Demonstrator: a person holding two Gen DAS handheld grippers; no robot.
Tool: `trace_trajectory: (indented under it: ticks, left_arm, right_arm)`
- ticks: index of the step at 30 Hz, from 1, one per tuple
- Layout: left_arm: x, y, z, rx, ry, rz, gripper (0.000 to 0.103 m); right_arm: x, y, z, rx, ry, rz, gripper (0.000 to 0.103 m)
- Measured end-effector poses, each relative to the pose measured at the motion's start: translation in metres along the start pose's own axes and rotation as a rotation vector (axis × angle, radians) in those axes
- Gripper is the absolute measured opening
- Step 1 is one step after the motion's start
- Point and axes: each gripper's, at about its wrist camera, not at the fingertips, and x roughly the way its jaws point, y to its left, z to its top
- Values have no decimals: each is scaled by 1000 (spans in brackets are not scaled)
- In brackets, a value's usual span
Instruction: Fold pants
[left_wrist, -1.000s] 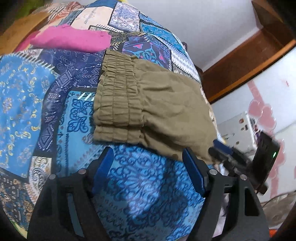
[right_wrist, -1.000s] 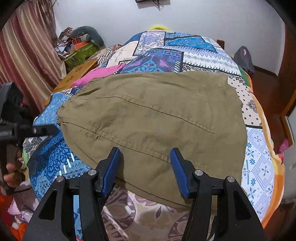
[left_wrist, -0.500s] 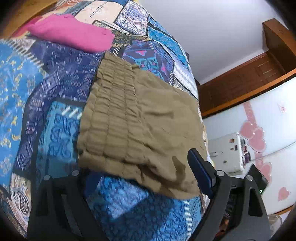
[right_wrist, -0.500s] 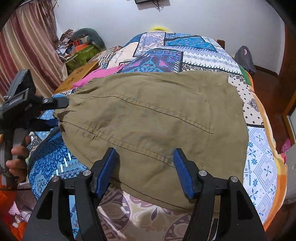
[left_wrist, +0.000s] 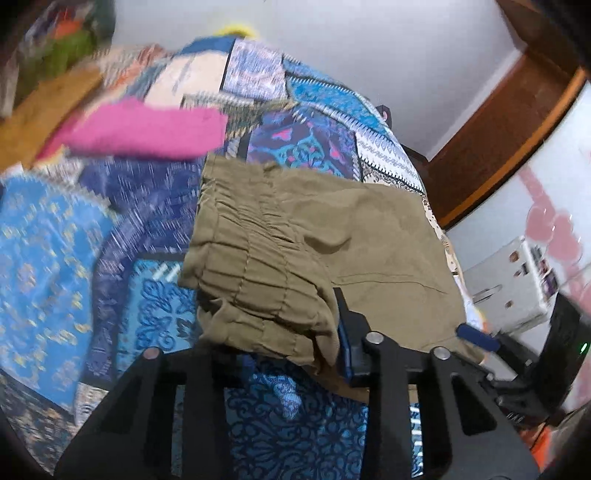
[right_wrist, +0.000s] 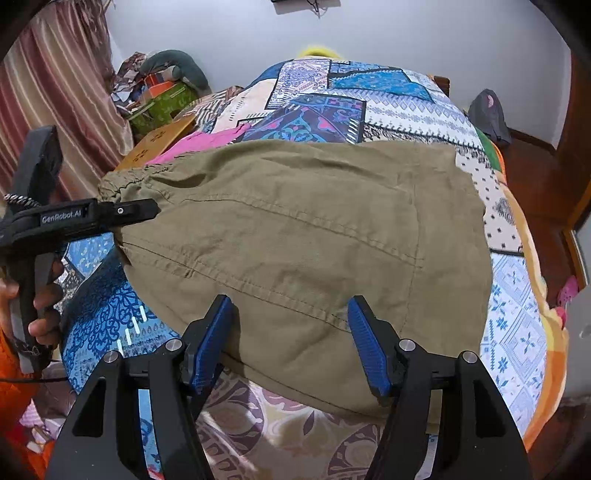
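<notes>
Our olive pants (right_wrist: 295, 236) lie spread on the patchwork bedspread (right_wrist: 517, 332), long axis running left to right. At the elastic waistband (left_wrist: 255, 266), our left hand-held gripper (left_wrist: 280, 332) is closing on the gathered near corner. Our right hand-held gripper (right_wrist: 291, 339) hovers half open over the near edge, gripping nothing.

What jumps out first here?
The olive pants spread over the middle of the patchwork bedspread. The left hand-held gripper is closing, with the bunched elastic waistband between its jaws. The right hand-held gripper hangs open over the near edge; a pink garment lies beyond.
</notes>
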Motion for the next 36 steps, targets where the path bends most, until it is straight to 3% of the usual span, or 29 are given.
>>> trace_trajectory:
  ticks: [12, 18, 23, 30, 36]
  left_arm:
    - [-74, -11, -13, 208, -210, 188, 28]
    - [-104, -3, -15, 235, -278, 235, 27]
    - [-108, -8, -17, 249, -285, 236, 26]
    - [-110, -29, -15, 313, -314, 248, 25]
    - [-111, -50, -12, 367, -322, 251, 25]
  right_arm:
    - [9, 50, 62, -93, -96, 46, 61]
    - [49, 95, 66, -194, 13, 90, 61]
    - [73, 113, 55, -220, 103, 150, 61]
    - [36, 89, 49, -153, 24, 153, 61]
    - [-12, 43, 23, -82, -73, 34, 61]
